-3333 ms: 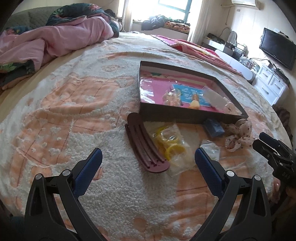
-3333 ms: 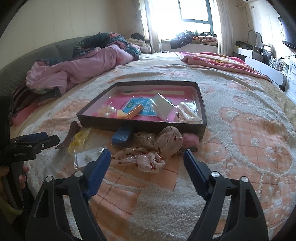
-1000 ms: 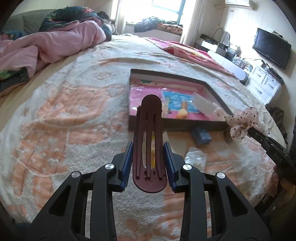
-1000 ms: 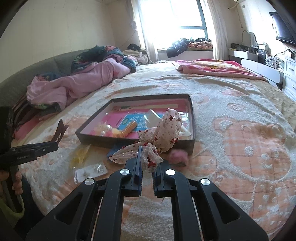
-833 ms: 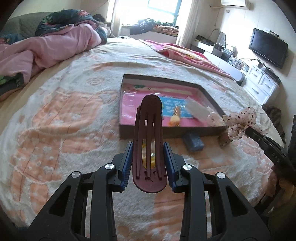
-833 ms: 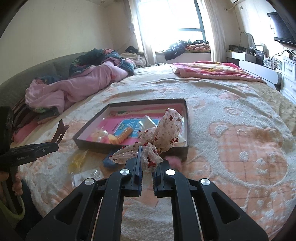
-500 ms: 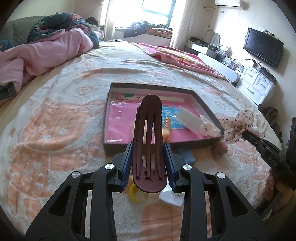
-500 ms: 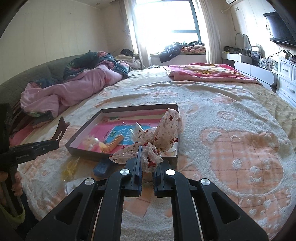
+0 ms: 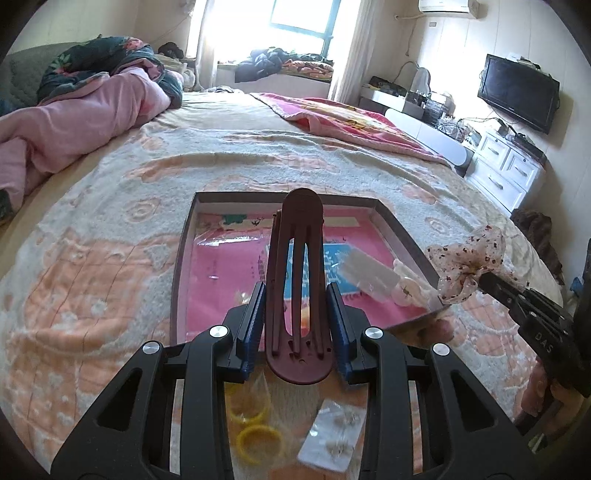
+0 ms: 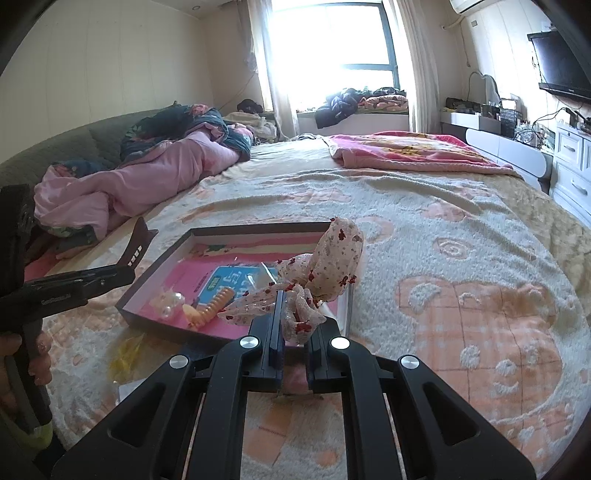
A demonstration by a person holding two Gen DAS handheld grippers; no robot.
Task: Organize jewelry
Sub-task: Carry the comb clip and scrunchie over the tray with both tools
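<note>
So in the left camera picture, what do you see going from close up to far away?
Yellow rings in a bag → dark red hair clip held in the left tool → box with the pink bottom → pink blanket → window.

The maroon hair clip looks like smooth, matt plastic. The spotted scrunchie is thin, sheer cloth. The bed's blanket is nubbly fleece. The tray looks like matt cardboard with a glossy pink lining.
</note>
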